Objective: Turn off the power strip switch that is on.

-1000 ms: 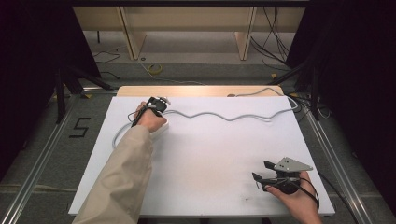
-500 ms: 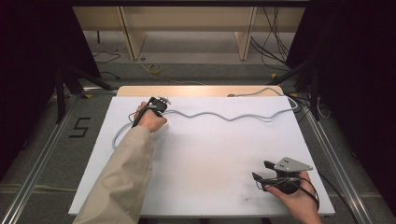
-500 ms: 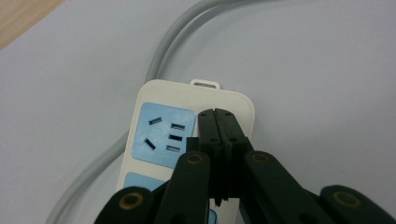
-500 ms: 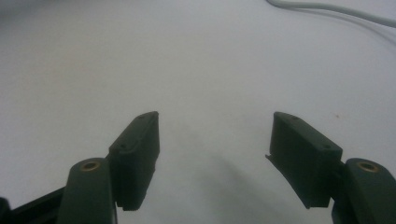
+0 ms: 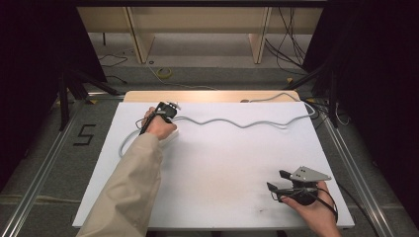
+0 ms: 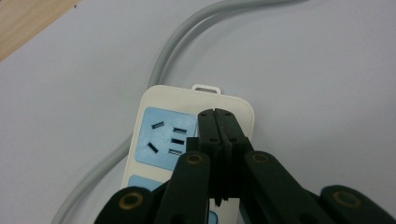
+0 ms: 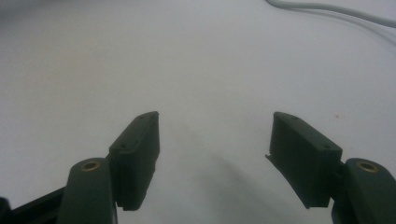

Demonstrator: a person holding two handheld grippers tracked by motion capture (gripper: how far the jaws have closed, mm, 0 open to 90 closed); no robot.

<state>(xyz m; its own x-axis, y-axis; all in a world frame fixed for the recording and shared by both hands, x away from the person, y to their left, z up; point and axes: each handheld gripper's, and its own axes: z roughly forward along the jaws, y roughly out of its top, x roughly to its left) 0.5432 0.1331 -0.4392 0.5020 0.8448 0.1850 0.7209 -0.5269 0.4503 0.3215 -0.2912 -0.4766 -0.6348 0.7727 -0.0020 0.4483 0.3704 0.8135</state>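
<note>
High view showed a person at a white table point(image 5: 212, 163), the left gripper point(image 5: 159, 112) held over a power strip at about ten o'clock on the board, while the right gripper point(image 5: 281, 183) waited near five o'clock, well apart from it. Seen from the left gripper view, the left gripper's two black jaws were pressed together with nothing between them, their joined tip on or just above the power strip point(image 6: 154, 140), beside its blue socket panel point(image 6: 169, 140); whether it touched could not be told. The right gripper's jaws stood wide apart over bare tabletop in the right gripper view, gripping nothing.

The step in hand looked like a press or nudge on the strip's top face with the closed tip. The next move would likely call for a steady downward push, or a parting of the jaws to take the strip by its sides.

The strip was a smooth cream plastic block with rounded corners and a small hanging loop point(image 6: 206, 87) at its far end. Its grey cable point(image 5: 232, 121), round and rubbery, snaked across the matte white surface towards two o'clock.
</note>
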